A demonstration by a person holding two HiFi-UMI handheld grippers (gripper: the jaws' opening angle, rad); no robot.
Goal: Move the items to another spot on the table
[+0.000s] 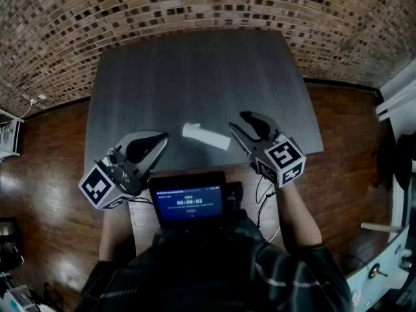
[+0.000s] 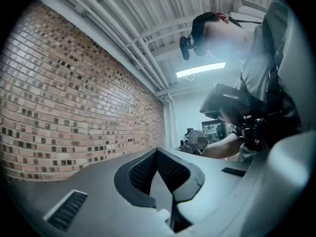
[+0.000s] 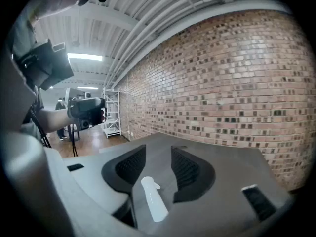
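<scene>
Screen: a small lit screen [image 1: 192,203] is seen nearest the person, between the two forearms and over the near edge of the counter [image 1: 195,77].
Left tongs: the left tongs [image 1: 162,137] are held at the near left of the counter, pointing roughly level and angled towards its middle. In the left gripper view the two jaws are seen brought together at their tips, and nothing is gripped between them.
Right tongs: the right tongs [image 1: 238,121] are held at the near right of the counter, tilted slightly downward. The jaws are set part-way apart, with a clear gap between the ribbed pads, and no object is clamped.
Bottle: a small white bottle [image 1: 206,136] is laid on its side on the counter, between the two tongs. Its right end is placed just beside the tip of the right tongs. In the right gripper view it is seen lying in line with the gap between the jaws, and neither pad is seen pressing on it.
Counter: a dark grey top is shown, with only the bottle resting on it.
Floor: reddish wooden boards [image 1: 52,148] are seen on both sides of the counter.
Wall: a brick wall [image 1: 195,5] is seen beyond the counter's far edge.
</scene>
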